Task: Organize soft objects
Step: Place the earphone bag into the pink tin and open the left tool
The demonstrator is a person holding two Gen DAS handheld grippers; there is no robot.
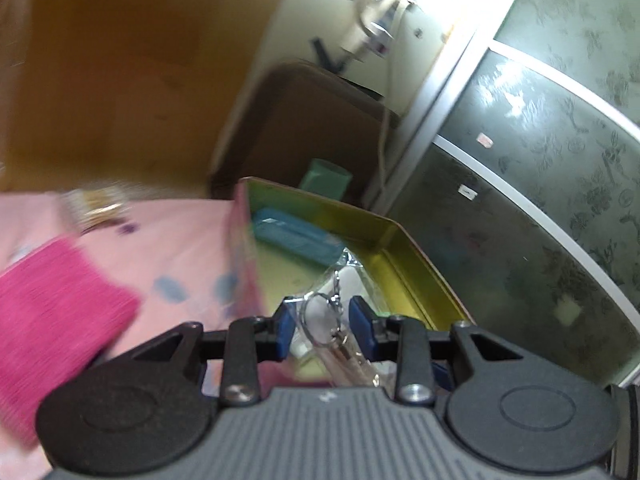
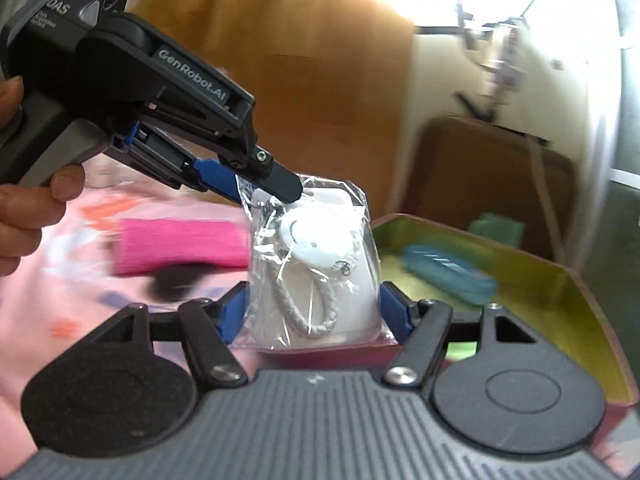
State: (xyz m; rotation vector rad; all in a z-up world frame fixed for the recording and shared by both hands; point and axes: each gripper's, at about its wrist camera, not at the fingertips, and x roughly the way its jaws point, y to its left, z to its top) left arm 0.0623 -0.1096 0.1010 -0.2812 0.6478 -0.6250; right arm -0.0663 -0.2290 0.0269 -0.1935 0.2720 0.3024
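Left to right: pink cloth point(image 2: 180, 246) lying on the pink bedsheet point(image 2: 48, 280), untouched. Left hand-held gripper point(image 2: 276, 194) pinching the top corner of the clear packet point(image 2: 316, 264), hanging it just beside the near wall of the tin box point(image 2: 560, 288). Corner-only grip on slick film: could slip out or tear. Right hand-held gripper point(image 2: 312, 312) open, jaws flanking the packet's lower end, apparently not pressing. Packet could snag on the rim. Blue case point(image 2: 448, 272) already inside.
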